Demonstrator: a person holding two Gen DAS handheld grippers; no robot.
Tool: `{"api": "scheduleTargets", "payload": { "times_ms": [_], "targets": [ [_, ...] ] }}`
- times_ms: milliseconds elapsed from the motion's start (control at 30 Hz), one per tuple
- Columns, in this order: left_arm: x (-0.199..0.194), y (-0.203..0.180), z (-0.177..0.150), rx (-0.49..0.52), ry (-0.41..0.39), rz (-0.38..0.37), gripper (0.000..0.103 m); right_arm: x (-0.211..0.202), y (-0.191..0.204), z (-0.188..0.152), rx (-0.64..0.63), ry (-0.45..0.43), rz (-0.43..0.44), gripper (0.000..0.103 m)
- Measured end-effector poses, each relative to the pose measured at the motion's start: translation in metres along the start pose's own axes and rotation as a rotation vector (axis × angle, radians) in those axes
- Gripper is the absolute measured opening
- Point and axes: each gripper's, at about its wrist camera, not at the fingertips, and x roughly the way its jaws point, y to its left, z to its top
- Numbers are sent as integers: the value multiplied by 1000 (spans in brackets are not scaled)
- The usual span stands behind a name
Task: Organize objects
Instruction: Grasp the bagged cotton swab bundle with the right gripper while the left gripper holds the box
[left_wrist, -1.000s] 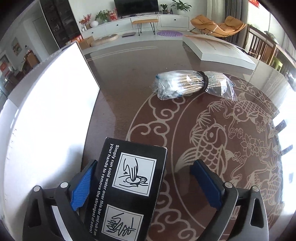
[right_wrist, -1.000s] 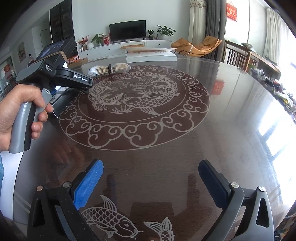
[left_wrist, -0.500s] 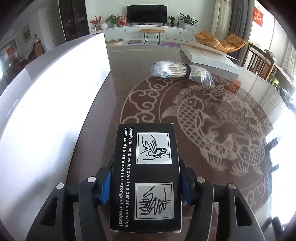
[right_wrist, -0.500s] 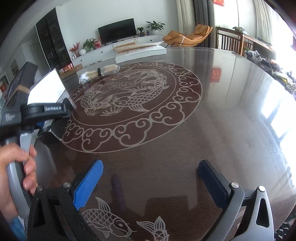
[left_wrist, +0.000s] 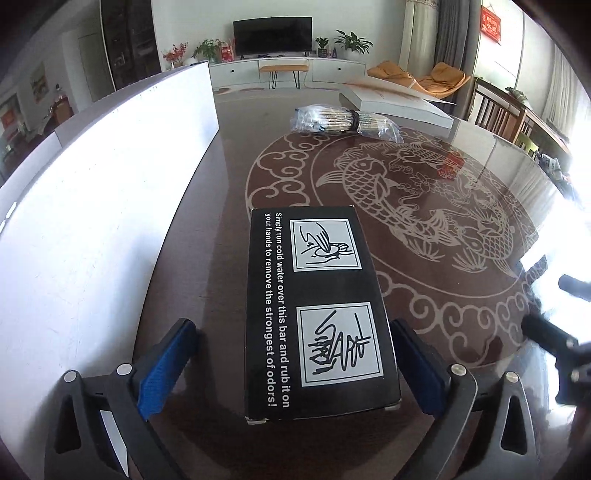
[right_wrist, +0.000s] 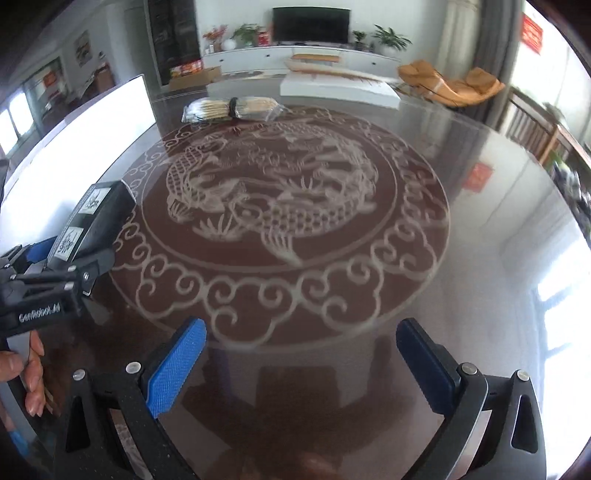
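A: The jaws first. How do they stand?

B: On the left gripper (left_wrist: 291, 363) they are spread apart. The black rectangular cardboard box with white printed text and two hand-washing pictograms (left_wrist: 317, 310) lies between the blue pads; the left pad stands clear of it, the right pad is just beside its edge, and whether that one touches I cannot tell. The right gripper (right_wrist: 299, 365) has its jaws released wide over bare surface, nothing between them.

A: Where is the box?

B: Flat on the dark glossy round surface with a pale fish-and-cloud pattern (left_wrist: 424, 221), lower centre of the left wrist frame, beside a large white board (left_wrist: 92, 221) filling the left side.

A: Which way does it point?

B: Its long axis runs along the jaws, from the bottom of the frame toward the top centre, where a clear plastic-wrapped bundle of wooden sticks with a dark band (left_wrist: 345, 120) lies crosswise, well apart from it.

A: What does the other view add?

B: The right wrist frame shows the box (right_wrist: 98, 225) from the side at middle left, with the left gripper (right_wrist: 77, 258) around it and the person's hand (right_wrist: 26, 373) on the handle at lower left. The bundle (right_wrist: 232, 108) sits top centre.
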Motion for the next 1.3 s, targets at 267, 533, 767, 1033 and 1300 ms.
{"api": "scheduleTargets", "payload": {
  "times_ms": [267, 533, 767, 1033, 1300],
  "targets": [
    [1, -1, 1, 0, -4, -1, 103, 77, 24, 132, -474, 90, -5, 102],
    [2, -1, 1, -1, -5, -1, 103, 128, 97, 224, -673, 28, 51, 101],
    [5, -1, 4, -2, -4, -1, 103, 146, 62, 238, -380, 118, 78, 30],
    [7, -1, 6, -1, -3, -1, 103, 54, -16, 105, 41, 57, -89, 30],
    [6, 0, 6, -1, -4, 0, 103, -40, -25, -36, 345, -81, -215, 30]
  ]
}}
